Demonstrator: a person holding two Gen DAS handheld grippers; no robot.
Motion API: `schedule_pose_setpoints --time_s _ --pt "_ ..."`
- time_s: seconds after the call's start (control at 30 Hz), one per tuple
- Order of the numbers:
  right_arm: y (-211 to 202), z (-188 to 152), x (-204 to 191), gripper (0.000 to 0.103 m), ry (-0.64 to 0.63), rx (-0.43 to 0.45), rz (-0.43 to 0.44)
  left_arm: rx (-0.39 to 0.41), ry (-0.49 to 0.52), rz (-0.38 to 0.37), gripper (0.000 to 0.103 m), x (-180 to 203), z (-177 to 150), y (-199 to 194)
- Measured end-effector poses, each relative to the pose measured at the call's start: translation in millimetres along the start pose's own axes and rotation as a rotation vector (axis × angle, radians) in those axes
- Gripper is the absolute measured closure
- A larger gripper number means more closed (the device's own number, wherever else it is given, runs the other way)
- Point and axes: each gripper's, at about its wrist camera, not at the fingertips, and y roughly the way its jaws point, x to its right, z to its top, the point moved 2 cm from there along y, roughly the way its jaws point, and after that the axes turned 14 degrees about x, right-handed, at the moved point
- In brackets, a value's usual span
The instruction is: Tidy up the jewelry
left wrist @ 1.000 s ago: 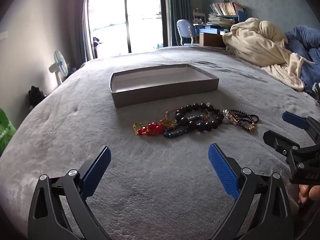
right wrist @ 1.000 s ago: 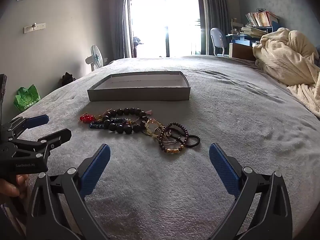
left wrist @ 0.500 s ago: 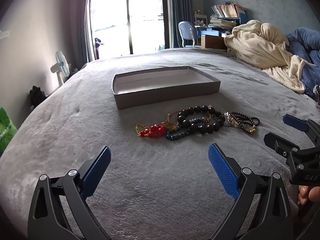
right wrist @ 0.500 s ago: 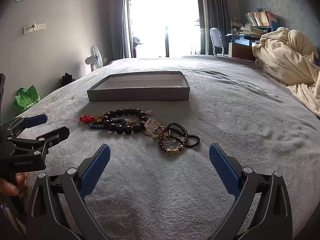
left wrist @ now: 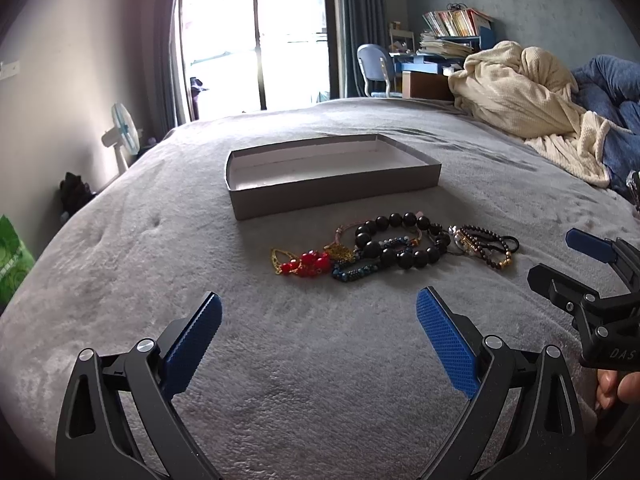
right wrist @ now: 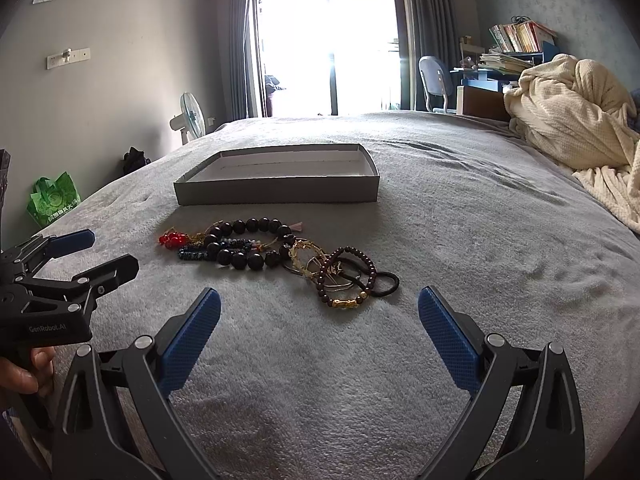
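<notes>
Lying in a row just ahead of both grippers, the jewelry (left wrist: 394,246) is spread on the gray bed cover (left wrist: 320,380). The left gripper (left wrist: 318,316) is held low over the cover with its blue pads wide apart, and nothing is held between them. The right gripper (right wrist: 319,312) is held the same way, spread wide with nothing in it. Straight in front of the left gripper, red beads (left wrist: 308,262) and a string of big black beads (left wrist: 400,240) are seen. Closest to the right gripper, a brown bead bracelet (right wrist: 348,276) and a black hair tie (right wrist: 386,284) are tangled together. Past the pile, farther from both grippers, a flat gray box (right wrist: 276,178) is set on the cover, and its white inside is bare. Nothing is found between the grippers and the beads. Off to the right, a cream blanket (right wrist: 576,120) is heaped up. Far behind the box, a bright glass door (right wrist: 328,40), a chair (right wrist: 434,82) and a small fan (right wrist: 190,114) are seen.
</notes>
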Motion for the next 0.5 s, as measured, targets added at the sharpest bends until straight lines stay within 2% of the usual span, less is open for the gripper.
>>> schedule_pose_setpoints --time_s 0.5 --pt "-0.7 -1.6 2.2 0.005 -0.002 -0.004 -0.001 -0.004 0.016 -0.003 0.006 3.8 -1.4 0.3"
